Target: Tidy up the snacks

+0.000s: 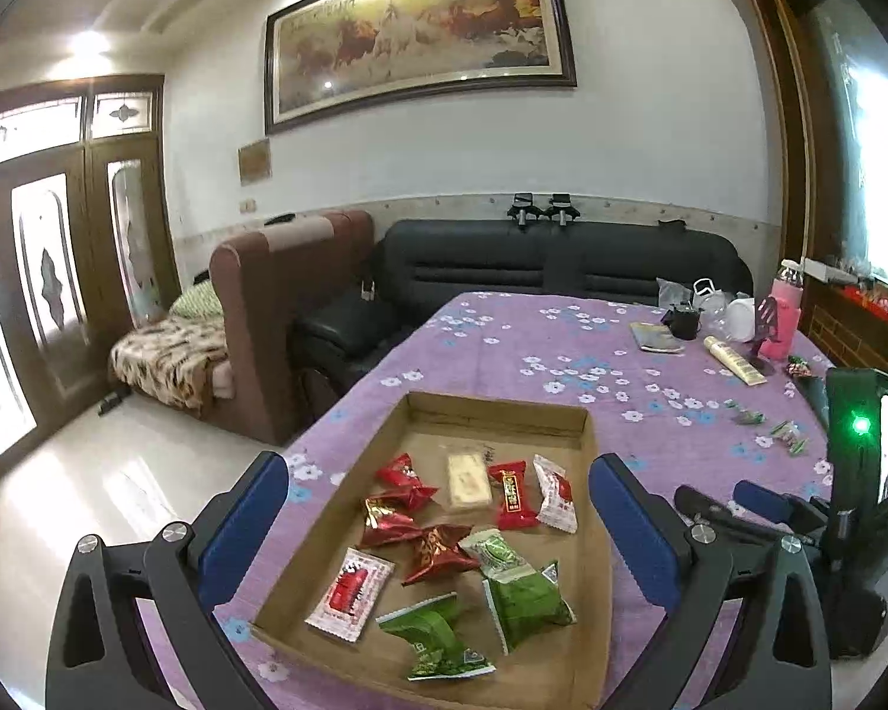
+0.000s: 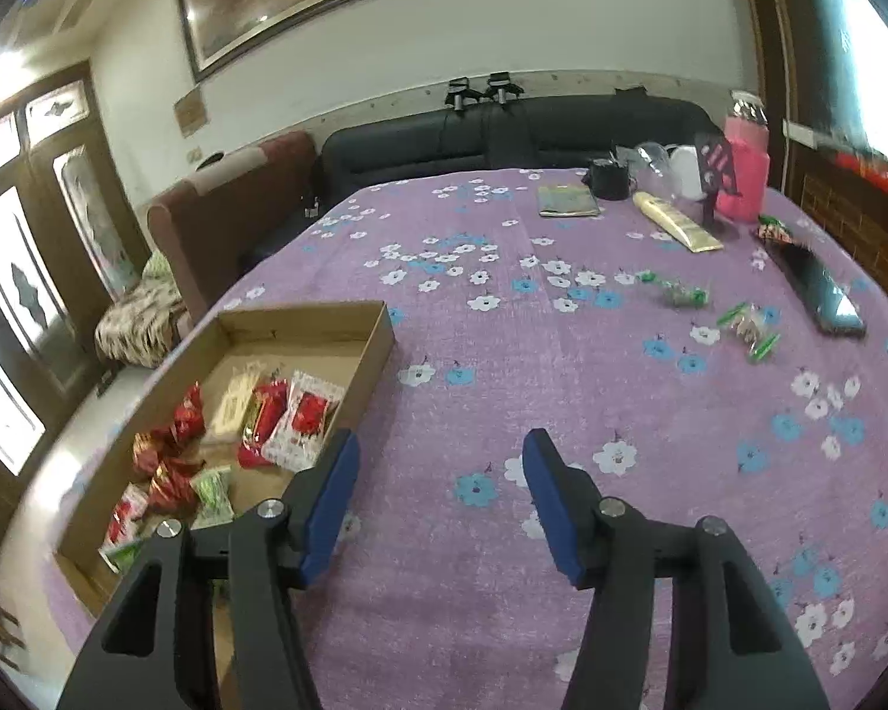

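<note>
The cardboard tray (image 1: 586, 444) held red, white and green wrapped snacks (image 1: 438, 550); both grippers' jaws were spread, holding nothing.

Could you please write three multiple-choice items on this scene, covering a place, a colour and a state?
1. Where do the loose green candies lie?
A. in the box
B. on the cloth, right of the box
C. on the sofa

2. What colour are the pads on the fingers?
A. blue
B. red
C. yellow

3. How is the right gripper?
A. shut on a snack
B. open, empty
C. shut, empty

Answers: 1 B, they sit on the cloth outside the box; 2 A, both pads are blue; 3 B, only cloth shows between its spread fingers.
</note>
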### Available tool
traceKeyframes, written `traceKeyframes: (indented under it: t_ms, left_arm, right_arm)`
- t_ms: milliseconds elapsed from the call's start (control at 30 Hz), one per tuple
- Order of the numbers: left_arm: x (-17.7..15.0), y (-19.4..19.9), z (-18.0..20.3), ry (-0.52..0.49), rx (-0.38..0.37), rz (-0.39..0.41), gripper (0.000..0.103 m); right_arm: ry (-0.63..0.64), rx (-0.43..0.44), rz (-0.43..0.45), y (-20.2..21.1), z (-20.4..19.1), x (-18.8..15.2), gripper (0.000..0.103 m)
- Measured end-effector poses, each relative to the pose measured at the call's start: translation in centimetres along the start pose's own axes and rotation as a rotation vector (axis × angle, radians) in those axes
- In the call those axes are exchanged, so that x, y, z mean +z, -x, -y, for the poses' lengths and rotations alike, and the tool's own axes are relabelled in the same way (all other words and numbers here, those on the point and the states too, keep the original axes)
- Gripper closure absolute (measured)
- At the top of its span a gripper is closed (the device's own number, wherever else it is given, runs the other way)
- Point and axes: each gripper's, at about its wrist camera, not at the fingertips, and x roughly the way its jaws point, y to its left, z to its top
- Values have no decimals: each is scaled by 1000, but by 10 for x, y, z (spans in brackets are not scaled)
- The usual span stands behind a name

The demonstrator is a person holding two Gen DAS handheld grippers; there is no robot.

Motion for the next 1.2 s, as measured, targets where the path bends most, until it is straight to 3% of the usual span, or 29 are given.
traceKeyframes:
  t_ms: [167,467,800,1100,1200]
  left_arm:
    - [1,0,-2,18,24,3,0]
    - [5,-3,-43,138,120,-7,0]
    - [-8,-15,-75,204,211,-51,0]
    - [-11,-14,-85,231,231,-54,0]
    - [-9,-15,-81,197,273,-56,0]
  right_arm:
    - [54,-1,7,0,-8,-7,45]
    - [115,26,1,0,-25,-16,44]
    - [282,89,3,9,-78,-29,41]
    - [304,112,-4,12,-89,-34,41]
    - [306,127,-11,13,-89,-36,41]
